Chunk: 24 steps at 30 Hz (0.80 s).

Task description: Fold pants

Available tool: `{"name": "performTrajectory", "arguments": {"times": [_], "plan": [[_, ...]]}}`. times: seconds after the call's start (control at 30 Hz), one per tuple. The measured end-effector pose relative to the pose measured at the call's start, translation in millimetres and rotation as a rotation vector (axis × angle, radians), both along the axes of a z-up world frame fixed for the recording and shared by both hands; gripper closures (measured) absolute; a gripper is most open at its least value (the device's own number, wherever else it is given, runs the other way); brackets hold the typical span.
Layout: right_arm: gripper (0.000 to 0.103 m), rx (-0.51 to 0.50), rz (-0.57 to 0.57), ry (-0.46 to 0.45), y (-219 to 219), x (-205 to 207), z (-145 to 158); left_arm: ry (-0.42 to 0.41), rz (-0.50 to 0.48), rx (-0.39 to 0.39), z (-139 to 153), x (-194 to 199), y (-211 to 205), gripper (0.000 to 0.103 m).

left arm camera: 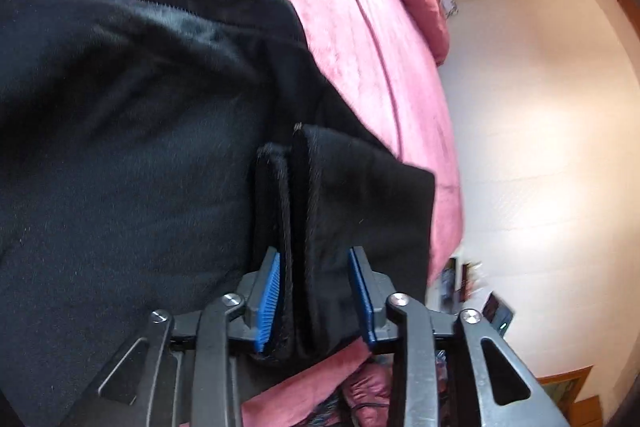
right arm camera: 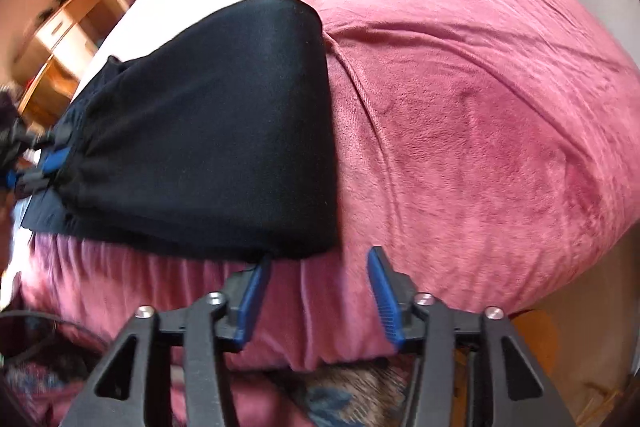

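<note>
The left tongs [left arm camera: 316, 297] pinch the black pants' [left arm camera: 120, 167] edge. The right tongs [right arm camera: 320, 295] gape wide, just before the pants.

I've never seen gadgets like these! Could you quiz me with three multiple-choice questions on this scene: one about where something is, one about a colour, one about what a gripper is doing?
1. Where do the pants lie?
A. on the floor
B. on the pink blanket
C. on a chair

2. What colour are the gripper pads?
A. blue
B. yellow
C. white

3. What is the right gripper doing?
A. clamping the pants
B. holding a hanger
C. open, holding nothing

Answers: 1 B, black fabric rests on the pink cover. 2 A, both fingers carry blue pads. 3 C, its jaws stand apart with only blanket between them, while the left gripper has folded pants fabric between its fingers.
</note>
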State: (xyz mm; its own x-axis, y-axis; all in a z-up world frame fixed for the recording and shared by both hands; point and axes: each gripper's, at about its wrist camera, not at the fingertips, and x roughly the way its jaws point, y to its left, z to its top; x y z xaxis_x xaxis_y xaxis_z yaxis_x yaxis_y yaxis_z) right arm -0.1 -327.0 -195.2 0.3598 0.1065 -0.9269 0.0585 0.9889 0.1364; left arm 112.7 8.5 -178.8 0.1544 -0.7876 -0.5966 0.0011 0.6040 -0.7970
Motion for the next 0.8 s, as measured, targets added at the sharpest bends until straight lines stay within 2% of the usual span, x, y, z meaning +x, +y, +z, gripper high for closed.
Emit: {"name": "performTrajectory", "arguments": {"times": [0.13, 0.3, 0.37, 0.4, 0.43, 0.53, 0.63, 0.7, 0.8], "plan": [[0.051, 0.012, -0.018, -0.056, -13, 9, 29, 0.030, 0.046, -0.013, -6, 12, 11, 0.063], [0.051, 0.115, -0.042, -0.175, -6, 53, 55, 0.035, 0.037, -0.011, 2, 32, 4, 0.065], [0.051, 0.141, -0.025, -0.211, 6, 75, 58, 0.004, 0.021, -0.005, 4, 38, -3, 0.070], [0.051, 0.143, -0.019, -0.221, 13, 87, 58, -0.020, 0.009, 0.012, 7, 40, -5, 0.084], [0.051, 0.140, -0.012, -0.224, 20, 99, 57, -0.050, -0.001, 0.036, 10, 41, -7, 0.092], [0.051, 0.115, 0.000, -0.207, 37, 134, 45, -0.126, -0.013, 0.090, 21, 36, -6, 0.092], [0.051, 0.056, -0.013, -0.151, 44, 155, 20, -0.194, -0.025, 0.155, 34, 29, -4, 0.093], [0.051, 0.042, -0.013, -0.094, 44, 158, -1, -0.213, -0.034, 0.230, 33, 27, -9, 0.093], [0.051, -0.012, -0.007, -0.116, 52, 158, -16, -0.204, -0.066, 0.358, 20, 30, -19, 0.092]]}}
